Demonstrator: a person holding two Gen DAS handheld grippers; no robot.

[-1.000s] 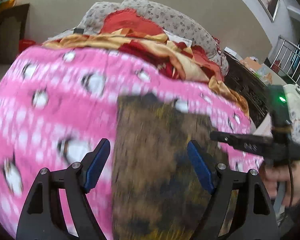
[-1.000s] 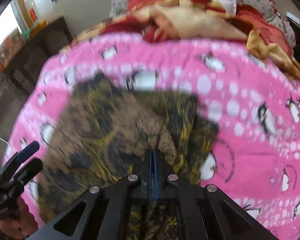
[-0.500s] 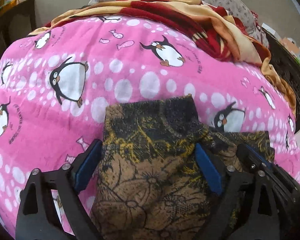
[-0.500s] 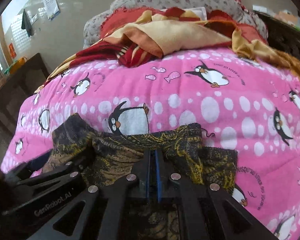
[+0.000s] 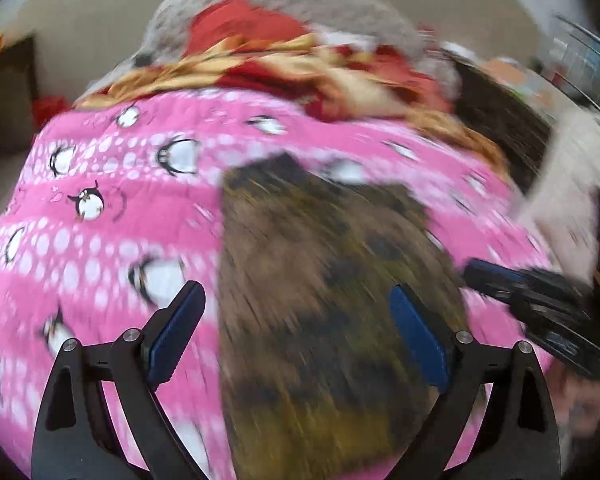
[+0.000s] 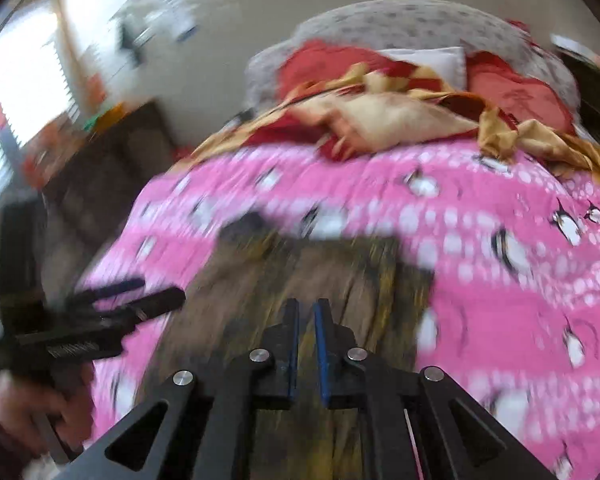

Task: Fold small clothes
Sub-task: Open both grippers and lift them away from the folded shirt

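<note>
Garment [image 5: 324,300] flat on pink blanket [image 5: 112,240]; left tool [image 5: 296,340] agape.

Motion blur and cut-off edges in both wrist views

We cannot read the print on the brown garment [image 5: 324,280], smeared and cut by the bottom edge. In the right wrist view's lower left, the hand [image 6: 24,412] is perhaps half out of frame; the shelf clutter [image 6: 40,128] at upper left stays unidentifiable.

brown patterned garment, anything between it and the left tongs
Nothing visible does. The brown patterned garment lies flat on the pink penguin blanket, right below the wide-open left tongs. The right tongs hover at its other side.
</note>
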